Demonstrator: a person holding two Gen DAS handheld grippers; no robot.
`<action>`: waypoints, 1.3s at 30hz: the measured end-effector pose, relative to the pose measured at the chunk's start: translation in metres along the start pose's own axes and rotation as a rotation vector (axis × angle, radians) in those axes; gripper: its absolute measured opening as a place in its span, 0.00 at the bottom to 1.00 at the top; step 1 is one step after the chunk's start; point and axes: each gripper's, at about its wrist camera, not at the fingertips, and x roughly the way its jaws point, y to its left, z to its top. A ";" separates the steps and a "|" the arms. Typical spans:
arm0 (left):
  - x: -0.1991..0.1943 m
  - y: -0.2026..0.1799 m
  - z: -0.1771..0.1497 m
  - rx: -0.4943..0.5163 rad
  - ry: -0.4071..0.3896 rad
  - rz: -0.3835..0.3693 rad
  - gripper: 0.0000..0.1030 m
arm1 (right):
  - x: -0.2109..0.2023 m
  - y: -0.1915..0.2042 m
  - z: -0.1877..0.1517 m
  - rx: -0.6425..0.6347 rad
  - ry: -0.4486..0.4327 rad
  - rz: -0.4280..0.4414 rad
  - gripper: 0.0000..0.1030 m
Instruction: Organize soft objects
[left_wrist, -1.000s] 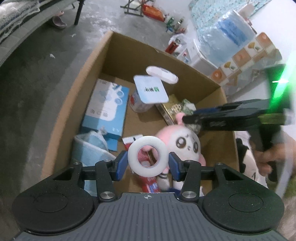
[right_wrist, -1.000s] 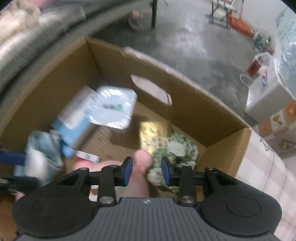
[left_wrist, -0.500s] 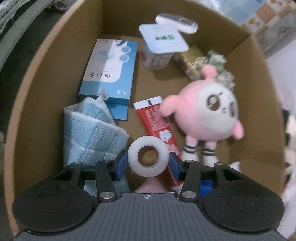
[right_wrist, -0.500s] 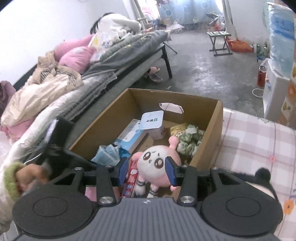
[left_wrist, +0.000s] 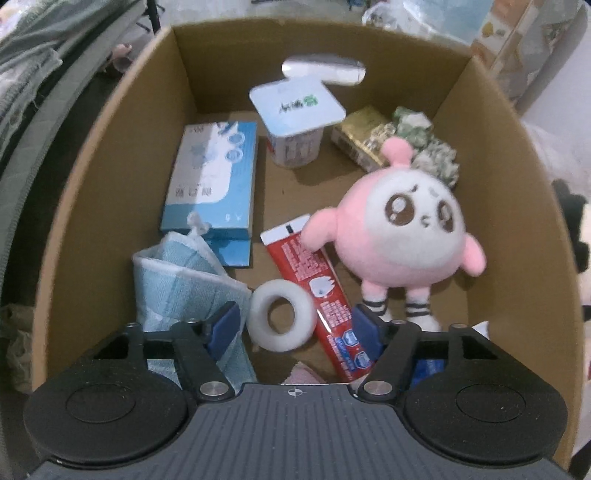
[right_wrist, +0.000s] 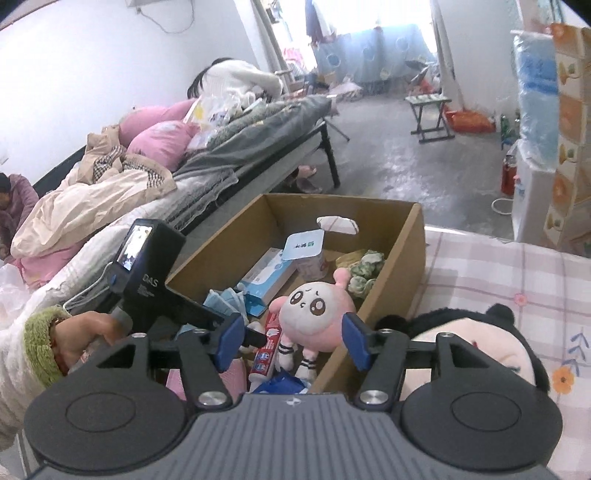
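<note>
Released white ring (left_wrist: 282, 320) lies between the just-opened left hand-held gripper (left_wrist: 295, 326) pads.

Your pink-and-white plush (left_wrist: 397, 225) lies face up in the cardboard box (left_wrist: 110, 155), one arm over the red tube (left_wrist: 317, 291). The white foam ring (left_wrist: 282, 319) rests beside a folded blue cloth (left_wrist: 184, 284).

**Hidden and cut off**

In the left wrist view the lower end of the red tube (left_wrist: 317, 291) is covered by the gripper body, and a pink scrap (left_wrist: 301, 373) beside it cannot be identified. The panda plush (right_wrist: 480, 343) is half masked in the right wrist view — only its head is seen. A blue item (right_wrist: 280, 382) below the jaws stays unidentifiable — too little is shown.
</note>
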 end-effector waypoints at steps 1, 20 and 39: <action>-0.005 -0.001 -0.001 0.000 -0.013 0.002 0.66 | -0.006 0.001 -0.003 0.006 -0.012 0.000 0.23; -0.220 -0.014 -0.137 0.078 -0.490 -0.106 1.00 | -0.176 0.044 -0.108 0.105 -0.427 -0.158 0.23; -0.196 -0.055 -0.235 0.086 -0.626 0.035 1.00 | -0.144 0.094 -0.171 0.102 -0.324 -0.579 0.23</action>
